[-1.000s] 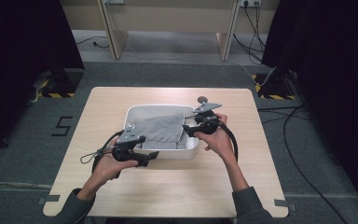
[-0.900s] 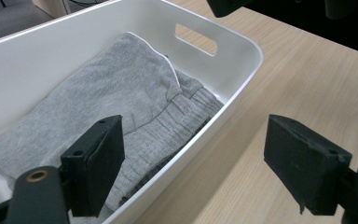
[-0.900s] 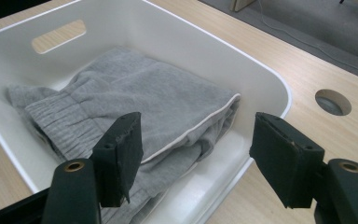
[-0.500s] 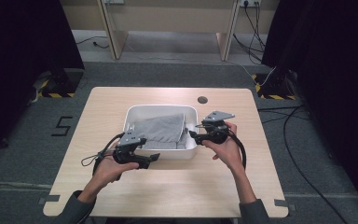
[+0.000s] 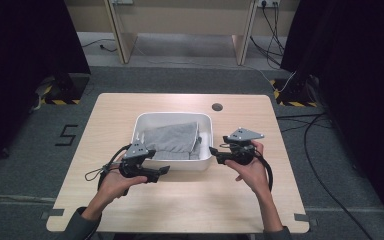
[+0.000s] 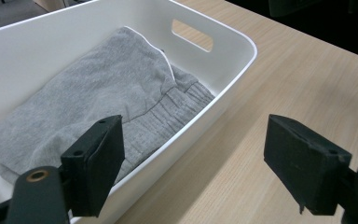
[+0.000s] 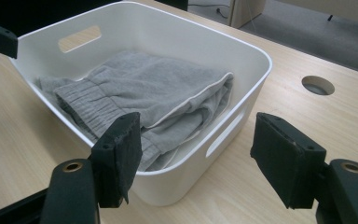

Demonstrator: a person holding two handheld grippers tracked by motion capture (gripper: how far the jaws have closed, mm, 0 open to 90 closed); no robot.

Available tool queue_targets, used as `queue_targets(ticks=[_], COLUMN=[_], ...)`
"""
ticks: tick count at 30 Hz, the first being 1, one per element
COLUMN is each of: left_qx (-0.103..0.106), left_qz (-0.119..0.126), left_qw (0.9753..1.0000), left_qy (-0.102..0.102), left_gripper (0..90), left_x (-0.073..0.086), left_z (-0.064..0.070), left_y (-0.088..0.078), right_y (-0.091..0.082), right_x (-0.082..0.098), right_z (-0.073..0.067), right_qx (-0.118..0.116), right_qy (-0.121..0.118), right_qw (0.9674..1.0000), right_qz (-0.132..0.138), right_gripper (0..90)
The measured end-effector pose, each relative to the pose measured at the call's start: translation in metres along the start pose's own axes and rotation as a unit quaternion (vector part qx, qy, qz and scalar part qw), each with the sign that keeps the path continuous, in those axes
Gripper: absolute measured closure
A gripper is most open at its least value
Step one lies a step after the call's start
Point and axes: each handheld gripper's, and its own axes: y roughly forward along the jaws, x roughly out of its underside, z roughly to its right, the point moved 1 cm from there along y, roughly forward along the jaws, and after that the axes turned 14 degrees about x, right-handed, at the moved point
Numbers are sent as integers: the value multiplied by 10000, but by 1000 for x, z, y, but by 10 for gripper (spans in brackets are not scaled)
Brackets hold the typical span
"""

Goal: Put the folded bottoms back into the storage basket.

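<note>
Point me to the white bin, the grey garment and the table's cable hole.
white bin (image 7: 200, 51), right gripper view, far inner wall.
grey garment (image 7: 154, 88), right gripper view, folded top layer.
cable hole (image 5: 217, 107), high view, its centre.

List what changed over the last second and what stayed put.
The right gripper drew back from over the white bin to the table beside its right wall, jaws open and empty. The left gripper, the grey garment folded in the bin and the bin itself stayed put.
</note>
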Motion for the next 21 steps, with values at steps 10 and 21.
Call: queue_targets(ticks=[10,21], left_qx=[16,25], left_qz=[26,16], left_qw=[10000,9999], left_qy=[16,101], left_gripper=[200,199], left_x=[3,7], left_z=[4,8], left_y=[-4,-7], right_y=[-15,-24], right_x=[18,33], right_z=[-5,-2], right_qx=[-60,7], right_qy=[109,182], right_qw=[9997,9997], right_qz=[189,142], right_gripper=[335,335])
